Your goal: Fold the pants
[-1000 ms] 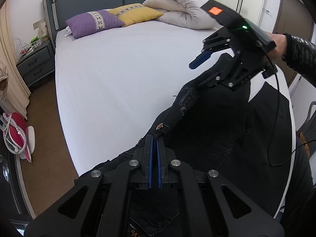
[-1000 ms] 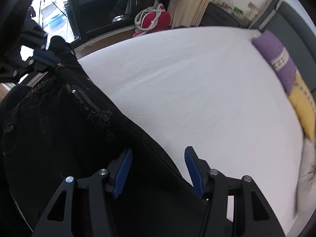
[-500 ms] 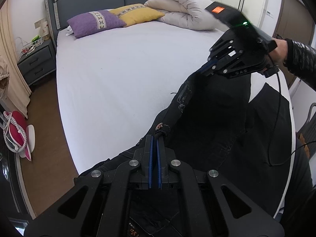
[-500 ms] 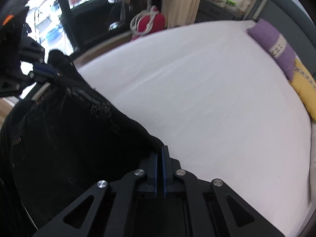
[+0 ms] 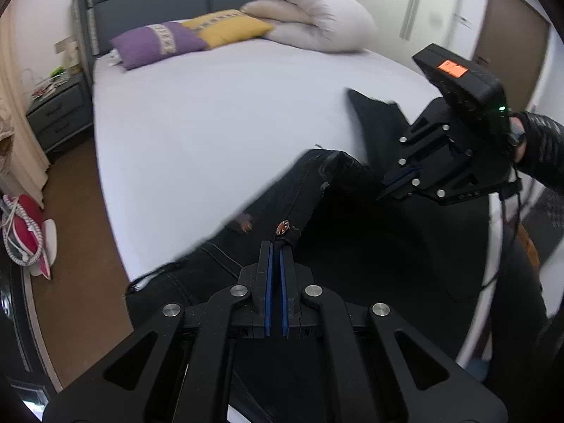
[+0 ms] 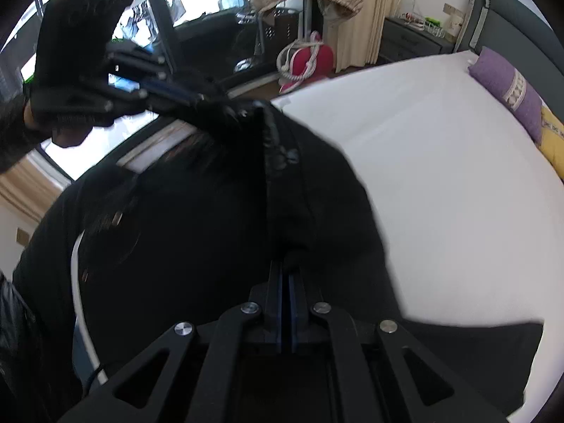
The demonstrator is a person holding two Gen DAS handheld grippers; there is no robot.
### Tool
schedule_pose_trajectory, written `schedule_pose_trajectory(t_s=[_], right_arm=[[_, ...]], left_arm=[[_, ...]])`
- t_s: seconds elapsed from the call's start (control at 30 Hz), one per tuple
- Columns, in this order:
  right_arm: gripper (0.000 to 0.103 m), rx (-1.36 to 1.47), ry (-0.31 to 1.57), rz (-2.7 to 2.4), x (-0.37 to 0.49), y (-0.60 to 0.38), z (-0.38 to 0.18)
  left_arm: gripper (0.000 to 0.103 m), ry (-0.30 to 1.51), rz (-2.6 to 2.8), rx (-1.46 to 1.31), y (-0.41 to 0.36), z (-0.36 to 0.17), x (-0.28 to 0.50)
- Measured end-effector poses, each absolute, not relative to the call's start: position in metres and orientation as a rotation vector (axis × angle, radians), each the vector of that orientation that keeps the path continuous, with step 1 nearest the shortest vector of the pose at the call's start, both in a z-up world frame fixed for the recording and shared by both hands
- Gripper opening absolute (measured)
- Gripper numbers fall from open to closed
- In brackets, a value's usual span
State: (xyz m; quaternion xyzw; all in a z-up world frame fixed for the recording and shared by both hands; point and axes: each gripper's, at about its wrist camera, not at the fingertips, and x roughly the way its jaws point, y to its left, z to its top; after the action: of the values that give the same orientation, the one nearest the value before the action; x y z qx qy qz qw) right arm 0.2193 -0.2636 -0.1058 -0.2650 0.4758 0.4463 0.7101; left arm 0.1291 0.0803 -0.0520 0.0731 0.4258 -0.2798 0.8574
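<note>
A wide bed (image 5: 211,123) with a white sheet fills both views, its grey headboard (image 5: 148,3) at the far end. The black pants (image 5: 352,246) hang over the near corner of the bed, the waistband raised between the two tools and the rest draped down over the mattress edge; one dark end of the cloth lies flat on the sheet beyond the right tool.

The left tool (image 5: 276,264) is closed, its blue pads pressed together on the waistband just below a copper button (image 5: 283,227). The right tool (image 6: 286,283) is likewise closed, pinching a fold of the black fabric. In the left wrist view the right tool (image 5: 400,176) sits higher and farther in over the bed, with an orange label (image 5: 452,68) on its housing; the writing there is too blurred to read.

Most of the sheet toward the headboard lies bare. A rolled white duvet (image 5: 310,21), a yellow pillow (image 5: 229,28) and a purple pillow (image 5: 158,44) sit against the headboard, well apart from the pants. A grey nightstand (image 5: 58,112) stands beside the bed, and a red and white object (image 5: 24,236) lies on the wooden floor (image 5: 77,246) along the bed's side edge.
</note>
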Motion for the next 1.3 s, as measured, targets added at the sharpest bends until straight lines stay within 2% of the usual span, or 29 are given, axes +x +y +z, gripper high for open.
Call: schedule_pose_trajectory(t_s=[0.27,0.4,0.5,0.9,1.03,1.17,1.3], right_arm=[[0.004,-0.648,1.074,0.92,0.127,-0.318,-0.103],[0.004,-0.867,1.044,0.904,0.066,-0.311,-0.105],[0.004,-0.901,1.052,0.915,0.036,-0.31,-0.107],[0.005,-0.928,1.078,0.846,0.006,-0.305,-0.137],[0.007,-0.888,1.093,0.803,0.006,-0.301,-0.151],[0.008,-0.861,1.085,0.775,0.004,-0.302,-0.149],[0.008,-0.837,1.081,0.752,0.004,-0.302,-0.149]], left_arm=[[0.002,1.015,-0.681,0.212,0.05,-0.08,0.039],[0.002,1.05,-0.708,0.265,0.033,-0.086,0.001],[0.002,1.083,-0.726,0.268,0.031,-0.091,-0.02],[0.003,1.131,-0.726,0.248,0.037,-0.107,-0.028],[0.008,1.15,-0.707,0.146,0.053,-0.114,-0.023],[0.011,1.144,-0.713,0.092,0.068,-0.096,-0.028],[0.027,1.096,-0.689,0.073,0.083,-0.06,-0.033]])
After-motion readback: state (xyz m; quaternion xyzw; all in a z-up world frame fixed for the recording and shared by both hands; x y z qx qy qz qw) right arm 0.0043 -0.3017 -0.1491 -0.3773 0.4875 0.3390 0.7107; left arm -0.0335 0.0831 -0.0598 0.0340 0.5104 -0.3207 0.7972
